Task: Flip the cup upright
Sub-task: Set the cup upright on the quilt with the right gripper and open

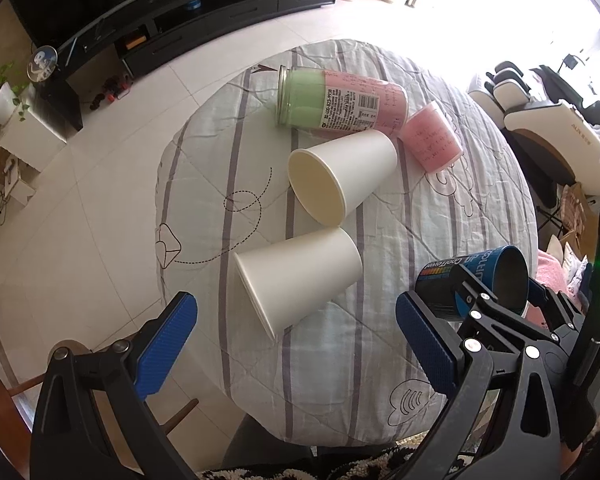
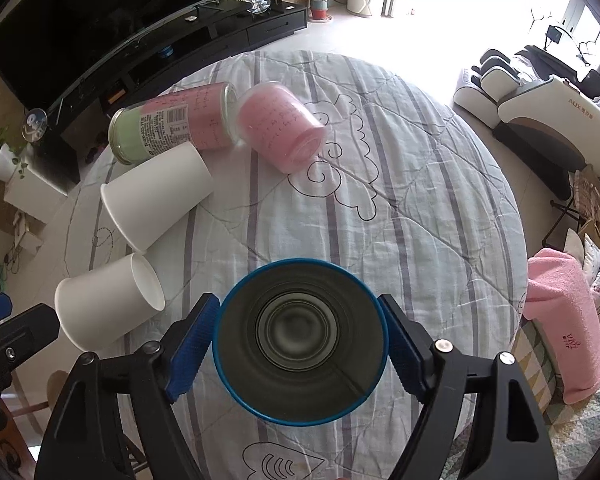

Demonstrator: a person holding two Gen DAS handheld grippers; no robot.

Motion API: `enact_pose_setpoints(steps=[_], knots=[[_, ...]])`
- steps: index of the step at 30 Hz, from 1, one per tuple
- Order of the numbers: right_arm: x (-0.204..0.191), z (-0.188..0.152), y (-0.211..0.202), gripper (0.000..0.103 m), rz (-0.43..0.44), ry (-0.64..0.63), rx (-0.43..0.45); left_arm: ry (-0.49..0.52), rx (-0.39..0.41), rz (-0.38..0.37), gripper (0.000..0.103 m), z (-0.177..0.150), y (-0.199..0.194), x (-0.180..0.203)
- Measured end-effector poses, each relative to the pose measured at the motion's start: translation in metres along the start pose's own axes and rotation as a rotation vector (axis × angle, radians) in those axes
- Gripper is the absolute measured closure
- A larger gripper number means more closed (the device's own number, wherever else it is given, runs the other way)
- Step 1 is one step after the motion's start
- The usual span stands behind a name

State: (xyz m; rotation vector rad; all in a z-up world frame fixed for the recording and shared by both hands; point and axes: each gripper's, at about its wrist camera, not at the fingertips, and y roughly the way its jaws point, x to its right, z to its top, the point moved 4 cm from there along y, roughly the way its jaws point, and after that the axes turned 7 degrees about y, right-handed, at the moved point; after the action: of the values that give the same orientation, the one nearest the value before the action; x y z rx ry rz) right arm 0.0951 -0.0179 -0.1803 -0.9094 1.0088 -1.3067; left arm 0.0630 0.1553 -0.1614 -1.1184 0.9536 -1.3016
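My right gripper (image 2: 300, 344) is shut on a blue metal cup (image 2: 300, 340), its open mouth facing the camera; the cup is held above the round table (image 2: 440, 220). In the left wrist view the blue cup (image 1: 476, 280) shows at the right, held by the right gripper's fingers (image 1: 472, 292). My left gripper (image 1: 296, 340) is open and empty, just short of a white paper cup (image 1: 296, 276) lying on its side. A second white paper cup (image 1: 340, 180) lies on its side beyond it.
A pink and green jar (image 1: 340, 100) and a pink tumbler (image 1: 432, 136) lie on their sides at the table's far part. A black TV stand (image 1: 180, 24) stands beyond. A massage chair (image 2: 540, 112) and a pink towel (image 2: 568, 320) are at the right.
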Motion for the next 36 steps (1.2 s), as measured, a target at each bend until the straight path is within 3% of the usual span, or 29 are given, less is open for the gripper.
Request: enact_pose_setpoints(steps=[12,26,36], knots=[[0.004,0.0,-0.02,0.023,0.015,0.009,0.011,0.024,0.04,-0.014,0.002,-0.002,-0.016,0.007],[0.004,-0.026,-0.104,0.023,-0.01,0.054,0.169,0.129,0.159,-0.029,0.002,-0.022,-0.066,0.018],[0.026,-0.054,-0.157,0.023,-0.059,0.058,0.298,0.189,0.25,-0.027,0.002,-0.042,-0.094,0.044]])
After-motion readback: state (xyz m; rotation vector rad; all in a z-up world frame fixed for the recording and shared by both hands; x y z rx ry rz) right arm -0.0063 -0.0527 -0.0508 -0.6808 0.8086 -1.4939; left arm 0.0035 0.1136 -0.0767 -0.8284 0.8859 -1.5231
